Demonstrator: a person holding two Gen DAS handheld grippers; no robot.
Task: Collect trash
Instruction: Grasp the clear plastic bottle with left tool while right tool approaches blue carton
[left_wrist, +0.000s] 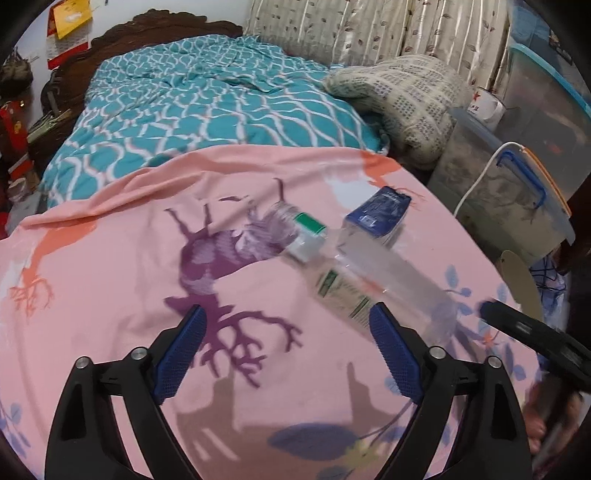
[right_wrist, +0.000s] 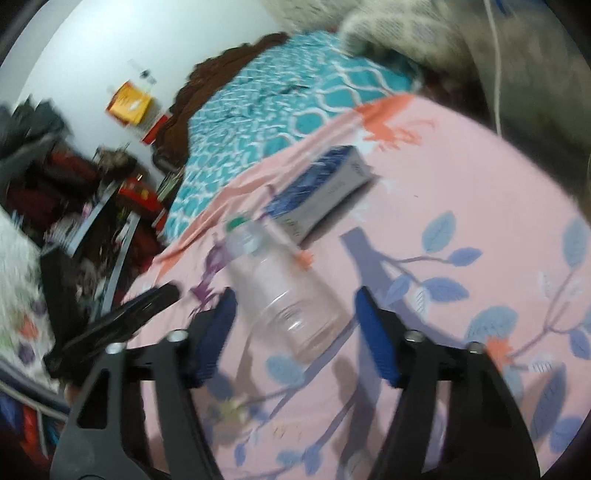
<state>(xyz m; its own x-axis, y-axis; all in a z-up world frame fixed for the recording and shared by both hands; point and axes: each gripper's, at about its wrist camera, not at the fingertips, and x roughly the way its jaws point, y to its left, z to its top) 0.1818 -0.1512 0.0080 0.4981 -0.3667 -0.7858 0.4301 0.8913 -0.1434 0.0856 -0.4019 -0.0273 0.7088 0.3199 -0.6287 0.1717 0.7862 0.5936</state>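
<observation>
A: Where from the right gripper (right_wrist: 295, 293)?

B: Dead ahead. Clear plastic bottle (right_wrist: 284, 291) flat on the pink sheet (right_wrist: 461, 184), base already in between the blue pads (right_wrist: 373, 325), green cap (right_wrist: 236, 223) pointing away and a little left. Long axis almost in line with the fingers.

A: Gripped?

B: Not as far as can be seen. Jaws part-way apart, left pad just beside the wall, a gap at the right pad.

A: And the left gripper (left_wrist: 286, 314)?

B: Wide, holding nothing. Bottle ahead and off to its right, past the right pad. Right hand clearly nearer.

A: In the way?

B: Blue-and-white carton (right_wrist: 325, 192) just beyond the cap, near or touching, hard to tell through the blur. Worth lifting clear rather than pushing forward. Teal quilt (left_wrist: 203, 110) and storage bins (left_wrist: 517, 206) well apart.
</observation>
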